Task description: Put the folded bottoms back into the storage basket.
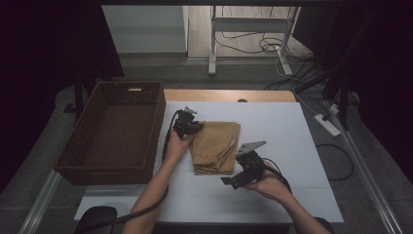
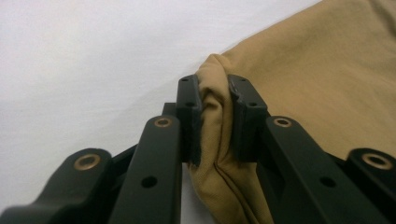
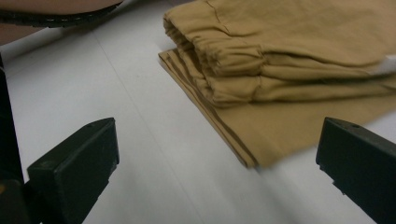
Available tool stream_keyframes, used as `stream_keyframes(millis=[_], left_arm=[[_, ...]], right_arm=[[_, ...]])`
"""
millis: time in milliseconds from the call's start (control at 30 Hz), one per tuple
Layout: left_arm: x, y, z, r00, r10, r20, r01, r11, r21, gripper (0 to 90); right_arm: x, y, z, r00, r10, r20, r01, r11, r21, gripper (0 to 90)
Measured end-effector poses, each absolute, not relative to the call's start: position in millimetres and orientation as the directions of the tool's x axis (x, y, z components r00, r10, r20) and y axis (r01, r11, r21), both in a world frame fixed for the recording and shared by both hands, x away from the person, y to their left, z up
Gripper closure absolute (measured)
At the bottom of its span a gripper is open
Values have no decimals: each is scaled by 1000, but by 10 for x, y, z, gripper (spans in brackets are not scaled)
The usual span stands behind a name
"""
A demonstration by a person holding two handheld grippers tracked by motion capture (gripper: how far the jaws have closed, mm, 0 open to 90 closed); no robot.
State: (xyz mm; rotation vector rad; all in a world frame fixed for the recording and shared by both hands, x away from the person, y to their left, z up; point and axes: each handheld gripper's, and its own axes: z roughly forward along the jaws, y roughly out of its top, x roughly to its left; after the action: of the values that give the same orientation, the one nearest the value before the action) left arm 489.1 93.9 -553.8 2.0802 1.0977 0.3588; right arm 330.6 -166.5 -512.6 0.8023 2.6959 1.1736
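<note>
In the high view, a folded tan garment point(image 1: 215, 146) is seen lying on the white counter point(image 1: 292, 146), just right of a brown wicker basket point(image 1: 117, 131) set at the counter's left edge; the left tool point(image 1: 191, 127) is placed at the garment's far left corner, and the right tool point(image 1: 243, 170) is held near the garment's near right corner, apart from it, with a grey three-cornered plate on top. In the left gripper view, a bunched corner of the tan garment point(image 2: 303, 70) is seen pinched between the two black jaws of the left tool point(image 2: 215, 107), which is clenched on the cloth above the white counter point(image 2: 93, 56). In the right gripper view, the jaws of the right tool point(image 3: 217, 154) are seen spread wide with nothing between them, and the stacked folds of the garment point(image 3: 280, 70), with an elastic gathered edge, are seen lying ahead on the counter point(image 3: 140, 140)
</note>
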Motion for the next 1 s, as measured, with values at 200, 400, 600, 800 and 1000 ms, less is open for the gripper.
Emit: stream_keyframes(millis=[200,400,600,800,1000], left_arm=[[4893,942,-5539,594,799,-95,592,-355,724,757],[4890,939,-5538,594,799,-90,590,-357,724,756],[4889,938,-5539,594,800,-90,590,-356,725,756],[4888,938,-5539,593,800,-89,589,-356,725,756],[4885,935,-5538,593,800,-88,589,-357,726,756]], right_arm=[[3403,-1508,-5144,-869,482,112,412,579,703,2],[3473,-1339,-5176,-885,455,95,386,607,695,2],[3505,-1139,-5178,-905,420,64,342,632,695,2],[3556,-936,-5203,-919,390,50,312,646,696,3],[3615,-767,-5301,-928,371,40,299,675,674,3]])
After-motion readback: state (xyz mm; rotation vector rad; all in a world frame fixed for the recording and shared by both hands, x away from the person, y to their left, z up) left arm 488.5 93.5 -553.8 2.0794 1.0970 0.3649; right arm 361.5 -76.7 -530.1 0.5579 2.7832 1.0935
